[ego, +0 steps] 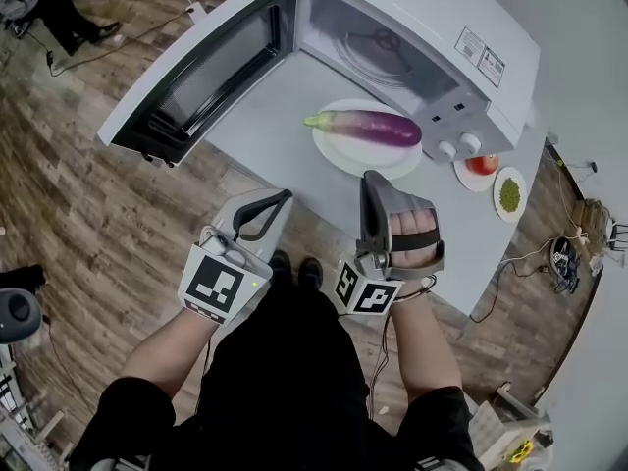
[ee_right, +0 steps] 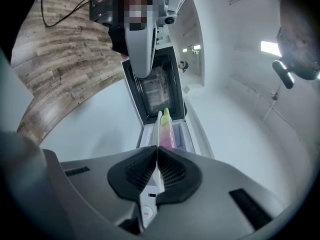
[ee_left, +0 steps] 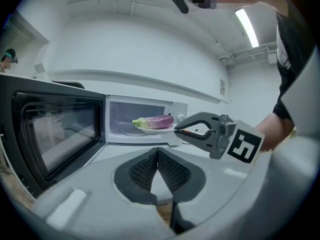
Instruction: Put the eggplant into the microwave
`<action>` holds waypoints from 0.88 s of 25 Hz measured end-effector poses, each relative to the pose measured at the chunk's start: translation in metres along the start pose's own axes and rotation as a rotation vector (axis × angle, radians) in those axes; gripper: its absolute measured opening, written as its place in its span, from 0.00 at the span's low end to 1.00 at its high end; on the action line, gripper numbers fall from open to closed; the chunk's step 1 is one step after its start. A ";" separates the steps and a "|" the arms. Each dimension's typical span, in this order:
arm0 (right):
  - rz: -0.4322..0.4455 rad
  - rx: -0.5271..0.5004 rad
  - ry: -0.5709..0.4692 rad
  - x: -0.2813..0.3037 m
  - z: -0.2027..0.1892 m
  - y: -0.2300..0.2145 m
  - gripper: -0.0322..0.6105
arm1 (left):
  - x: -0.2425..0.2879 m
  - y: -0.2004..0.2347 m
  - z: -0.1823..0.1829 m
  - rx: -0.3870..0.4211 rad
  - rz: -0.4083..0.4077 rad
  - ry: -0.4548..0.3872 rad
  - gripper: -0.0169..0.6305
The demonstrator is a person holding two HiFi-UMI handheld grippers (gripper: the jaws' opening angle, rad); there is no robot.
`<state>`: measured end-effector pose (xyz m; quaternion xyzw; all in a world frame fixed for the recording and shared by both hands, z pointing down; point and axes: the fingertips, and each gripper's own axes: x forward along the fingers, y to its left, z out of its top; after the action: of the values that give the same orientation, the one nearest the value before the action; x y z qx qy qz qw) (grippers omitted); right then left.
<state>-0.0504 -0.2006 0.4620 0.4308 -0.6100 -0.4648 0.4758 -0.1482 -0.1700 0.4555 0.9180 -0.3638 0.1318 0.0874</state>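
A purple eggplant with a green stem lies on a white plate in front of the open white microwave. The microwave door is swung wide to the left. My right gripper is shut on the plate's near rim. In the left gripper view the plate and eggplant hang level with the microwave's cavity, off the table. In the right gripper view the plate shows edge-on between the pads. My left gripper is shut and holds nothing, left of the plate.
A small plate with a red fruit and a dish of green bits sit on the grey table right of the microwave. The table's near edge runs under both grippers. Wooden floor and cables surround it.
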 end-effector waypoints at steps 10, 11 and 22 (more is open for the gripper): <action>-0.020 -0.003 0.021 0.021 -0.006 -0.015 0.09 | 0.015 0.009 0.023 0.018 -0.034 -0.027 0.04; -0.020 -0.002 0.021 0.025 -0.007 -0.013 0.09 | 0.018 0.011 0.025 0.015 -0.036 -0.030 0.04; -0.032 -0.046 0.029 0.087 -0.022 0.009 0.09 | 0.053 0.038 0.034 -0.004 -0.061 -0.035 0.04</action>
<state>-0.0448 -0.2864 0.4888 0.4360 -0.5852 -0.4799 0.4870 -0.1313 -0.2399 0.4414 0.9305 -0.3376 0.1122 0.0867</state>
